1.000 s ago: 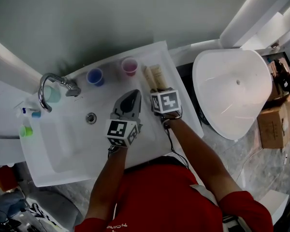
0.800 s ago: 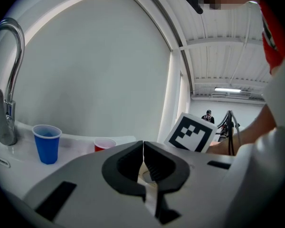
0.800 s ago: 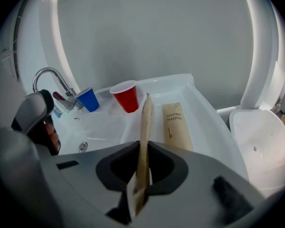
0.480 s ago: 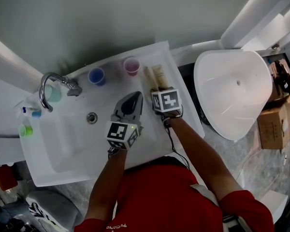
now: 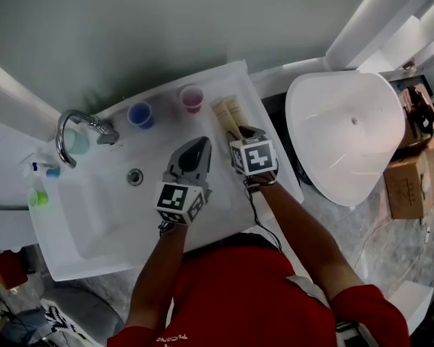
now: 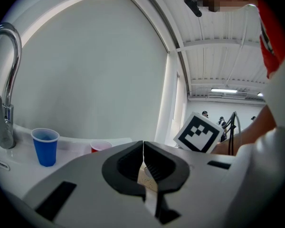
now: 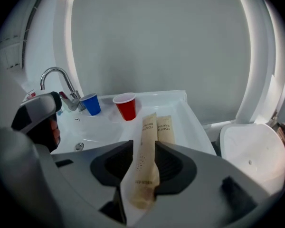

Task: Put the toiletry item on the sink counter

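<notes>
Though head view hides it, packet [image 7: 143, 167] stands between right gripper [image 7: 143, 145] jaws, just opened | left gripper [image 6: 143, 144] jaws clenched.

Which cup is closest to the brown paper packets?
The red cup, right beside the packets. The blue cup stands further left, and the teal cup and green cup are over by the tap.

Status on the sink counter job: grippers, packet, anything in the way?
Right gripper: fingers just opened, toothbrush packet between them, far end on sink counter. Left gripper shut, empty. Second packet lies alongside, nothing blocking.
</notes>
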A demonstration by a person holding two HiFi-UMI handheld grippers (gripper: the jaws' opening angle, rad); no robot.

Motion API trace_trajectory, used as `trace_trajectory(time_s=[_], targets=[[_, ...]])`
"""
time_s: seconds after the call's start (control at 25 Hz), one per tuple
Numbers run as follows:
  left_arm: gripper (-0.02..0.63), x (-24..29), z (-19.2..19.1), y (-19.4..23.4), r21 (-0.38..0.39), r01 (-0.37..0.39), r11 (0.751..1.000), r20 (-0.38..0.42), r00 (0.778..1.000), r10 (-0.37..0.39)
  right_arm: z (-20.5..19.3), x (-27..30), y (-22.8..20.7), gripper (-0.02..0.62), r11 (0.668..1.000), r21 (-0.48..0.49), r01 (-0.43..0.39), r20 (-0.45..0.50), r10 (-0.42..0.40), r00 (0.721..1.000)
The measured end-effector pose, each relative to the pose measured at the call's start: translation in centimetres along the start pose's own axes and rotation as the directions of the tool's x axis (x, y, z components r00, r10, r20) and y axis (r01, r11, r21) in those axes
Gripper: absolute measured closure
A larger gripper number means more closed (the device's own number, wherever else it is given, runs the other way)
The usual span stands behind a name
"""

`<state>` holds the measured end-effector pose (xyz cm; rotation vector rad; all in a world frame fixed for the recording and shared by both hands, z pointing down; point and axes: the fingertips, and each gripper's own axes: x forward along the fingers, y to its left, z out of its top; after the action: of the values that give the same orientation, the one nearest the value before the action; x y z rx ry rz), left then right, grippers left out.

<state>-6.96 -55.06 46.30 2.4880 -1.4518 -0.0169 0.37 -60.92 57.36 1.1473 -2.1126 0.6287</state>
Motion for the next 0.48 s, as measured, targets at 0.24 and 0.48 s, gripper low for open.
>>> trace_trajectory(time_s=[0.24, 0.48], targets=[[0.586, -0.5, 1.0, -1.0, 0.008, 0.007, 1.0, 0.015, 1.0, -0.007, 2.2, -4.2, 0.5, 0.456, 0.997, -0.01, -0.079, 0.204, 0.079, 0.976], [0.586, -2.2, 4.6, -2.7, 0.028, 0.019, 0.999, 0.089, 0.996, -0.021, 5.4, -13.2, 3.5, 0.513, 0.964, -0.066, -0.258, 0.499, 0.256, 0.828]])
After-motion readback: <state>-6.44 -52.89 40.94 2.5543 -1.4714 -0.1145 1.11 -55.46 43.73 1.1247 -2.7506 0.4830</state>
